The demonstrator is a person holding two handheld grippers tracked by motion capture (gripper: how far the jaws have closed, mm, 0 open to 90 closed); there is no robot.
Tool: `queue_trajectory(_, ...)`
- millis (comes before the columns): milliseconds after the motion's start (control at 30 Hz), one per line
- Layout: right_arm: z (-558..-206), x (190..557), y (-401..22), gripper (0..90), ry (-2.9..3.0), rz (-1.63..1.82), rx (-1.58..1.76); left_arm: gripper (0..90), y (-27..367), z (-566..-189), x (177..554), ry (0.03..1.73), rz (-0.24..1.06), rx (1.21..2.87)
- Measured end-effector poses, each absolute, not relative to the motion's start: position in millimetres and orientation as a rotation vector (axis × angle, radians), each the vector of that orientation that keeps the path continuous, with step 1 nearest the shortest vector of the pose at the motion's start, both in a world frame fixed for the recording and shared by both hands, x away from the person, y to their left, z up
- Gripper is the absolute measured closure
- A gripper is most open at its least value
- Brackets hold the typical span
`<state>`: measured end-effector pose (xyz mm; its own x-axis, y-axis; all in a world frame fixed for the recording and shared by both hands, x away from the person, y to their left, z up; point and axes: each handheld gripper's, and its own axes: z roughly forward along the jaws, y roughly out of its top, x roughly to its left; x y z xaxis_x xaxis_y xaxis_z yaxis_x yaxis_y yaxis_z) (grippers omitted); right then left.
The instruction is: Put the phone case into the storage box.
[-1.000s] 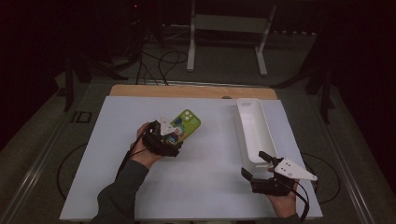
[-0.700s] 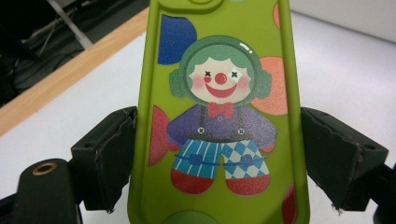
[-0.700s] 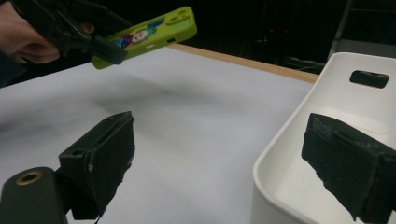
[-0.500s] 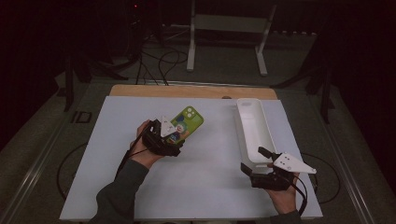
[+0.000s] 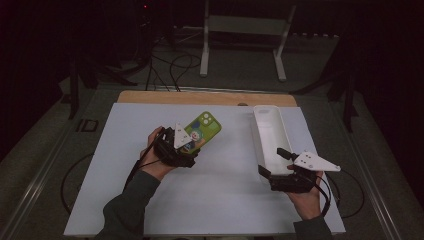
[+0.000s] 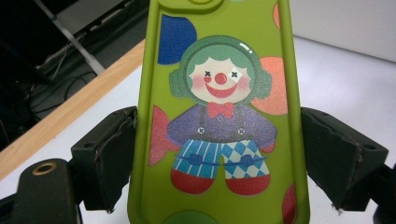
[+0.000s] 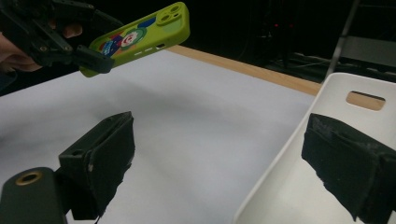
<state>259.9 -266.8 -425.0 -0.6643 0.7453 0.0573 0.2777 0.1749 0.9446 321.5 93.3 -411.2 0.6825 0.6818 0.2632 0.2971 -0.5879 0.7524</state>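
High view: we see a white table (image 5: pixel 220 200), then a long white tray (image 5: pixel 270 130) at its right. Our right gripper (image 5: pixel 275 162) hangs with jaws spread wide and empty over the tray's near end. Our left gripper (image 5: pixel 192 150) clamps a green clown phone case (image 5: pixel 202 131), lifted off the table left of the tray

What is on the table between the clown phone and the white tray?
Nothing. In the high view, only bare white table lies between the green clown phone in the left tongs and the white tray.
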Motion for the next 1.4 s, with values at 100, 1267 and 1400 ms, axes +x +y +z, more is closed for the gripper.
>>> queue_trajectory(100, -423, 263, -265, 9.2, 2.052, 1.498, 0.970, 16.5, 93, -410, 320, 0.740, 0.718, 2.188)
queue_trajectory(1267, -397, 297, -229, 9.4, 2.164, 1.527, 1.001, 16.4, 78, -397, 306, 0.616, 0.742, 2.179)
queue_trajectory(1400, -395, 303, -225, 9.7, 2.183, 1.533, 1.028, 16.4, 77, -396, 304, 0.598, 0.741, 2.175)
